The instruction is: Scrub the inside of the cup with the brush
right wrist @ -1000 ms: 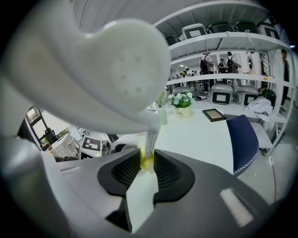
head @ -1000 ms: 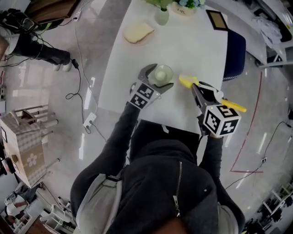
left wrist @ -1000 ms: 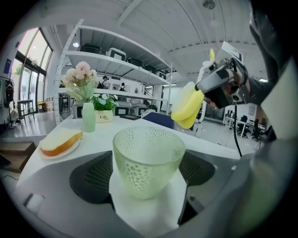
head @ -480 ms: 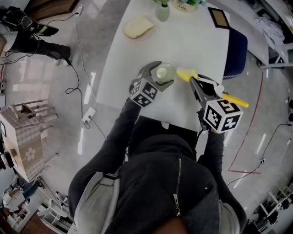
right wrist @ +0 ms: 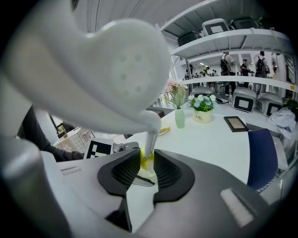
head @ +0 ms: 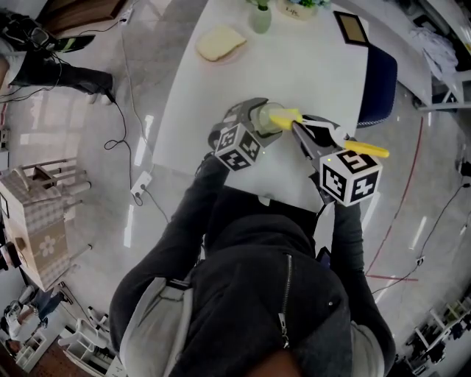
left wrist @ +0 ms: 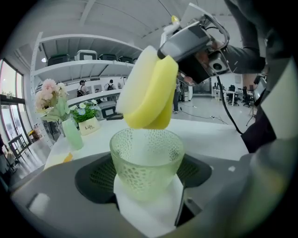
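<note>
A pale green dimpled glass cup [left wrist: 146, 160] stands on the white table [head: 316, 74] between the jaws of my left gripper [left wrist: 148, 179], whose dark pads press on its sides. In the head view the cup [head: 263, 115] sits at the end of the left gripper [head: 257, 121]. The brush's yellow sponge head [left wrist: 149, 93] hangs just above the cup's rim, tilted. My right gripper [right wrist: 148, 160] is shut on the brush's white handle [right wrist: 116, 65]. From above, the sponge head [head: 282, 116] overlaps the cup and the handle's yellow end [head: 368, 150] sticks out past the right gripper [head: 300, 131].
At the table's far end lie a yellowish slab [head: 219, 44], a green vase [head: 259, 19], a small flower pot [head: 298, 9] and a picture frame [head: 348, 29]. A blue chair [head: 377, 81] stands at the table's right edge. Cables trail over the floor [head: 125, 140] at left.
The right gripper has carried the brush leftward, so its sponge head went from beside the cup to over its mouth. The left jaws closed in on the cup.
</note>
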A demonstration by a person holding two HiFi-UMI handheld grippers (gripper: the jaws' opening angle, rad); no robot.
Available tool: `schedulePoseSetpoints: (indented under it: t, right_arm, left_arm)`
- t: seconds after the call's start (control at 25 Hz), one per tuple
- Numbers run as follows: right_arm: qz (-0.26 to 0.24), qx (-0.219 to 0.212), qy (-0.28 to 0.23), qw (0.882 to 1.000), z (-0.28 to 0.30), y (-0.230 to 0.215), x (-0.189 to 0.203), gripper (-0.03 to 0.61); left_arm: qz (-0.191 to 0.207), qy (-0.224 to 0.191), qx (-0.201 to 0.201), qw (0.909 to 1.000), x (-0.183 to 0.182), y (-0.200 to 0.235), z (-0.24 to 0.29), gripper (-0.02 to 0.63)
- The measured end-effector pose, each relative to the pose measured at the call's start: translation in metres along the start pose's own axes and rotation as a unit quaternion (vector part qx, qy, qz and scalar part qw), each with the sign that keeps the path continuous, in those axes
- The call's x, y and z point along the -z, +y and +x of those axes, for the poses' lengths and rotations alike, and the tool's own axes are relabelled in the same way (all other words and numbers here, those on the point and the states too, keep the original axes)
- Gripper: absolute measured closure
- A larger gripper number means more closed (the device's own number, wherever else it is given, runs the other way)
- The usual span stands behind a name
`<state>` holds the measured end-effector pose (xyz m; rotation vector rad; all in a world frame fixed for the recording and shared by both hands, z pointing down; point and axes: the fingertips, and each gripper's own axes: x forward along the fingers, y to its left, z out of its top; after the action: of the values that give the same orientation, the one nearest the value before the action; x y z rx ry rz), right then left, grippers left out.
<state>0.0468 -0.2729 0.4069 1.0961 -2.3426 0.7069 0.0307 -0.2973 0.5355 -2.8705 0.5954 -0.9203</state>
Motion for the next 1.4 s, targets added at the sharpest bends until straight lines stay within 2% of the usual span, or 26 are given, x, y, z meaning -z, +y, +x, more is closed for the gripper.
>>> schedulePoseSetpoints:
  t: [0.16,0.4,0.6,1.08,1.4]
  right_arm:
    - [-0.022,-0.004,0.025,0.999,0.01,-0.004,0.003,0.486]
    - [-0.061,0.018,0.064,0.996,0.029,-0.005,0.018,0.486]
    - [-0.064,0.016,0.076,0.995,0.041,-0.009,0.025,0.486]
    - [-0.115,0.036,0.094,0.988,0.055,-0.011,0.027,0.486]
    - [-0.123,0.034,0.107,0.986,0.053,-0.011,0.036,0.486]
  left_arm:
    - [0.026,0.01,0.007,0.9996,-0.006,-0.005,0.007,0.229]
    - [0.032,0.008,0.01,0.9994,-0.006,-0.007,0.007,0.229]
    - [0.036,0.008,0.011,0.9993,-0.006,-0.008,0.011,0.229]
    - [0.035,0.01,0.003,0.9993,-0.01,-0.008,0.013,0.229]
    - [0.039,0.009,0.002,0.9992,-0.01,-0.007,0.014,0.229]
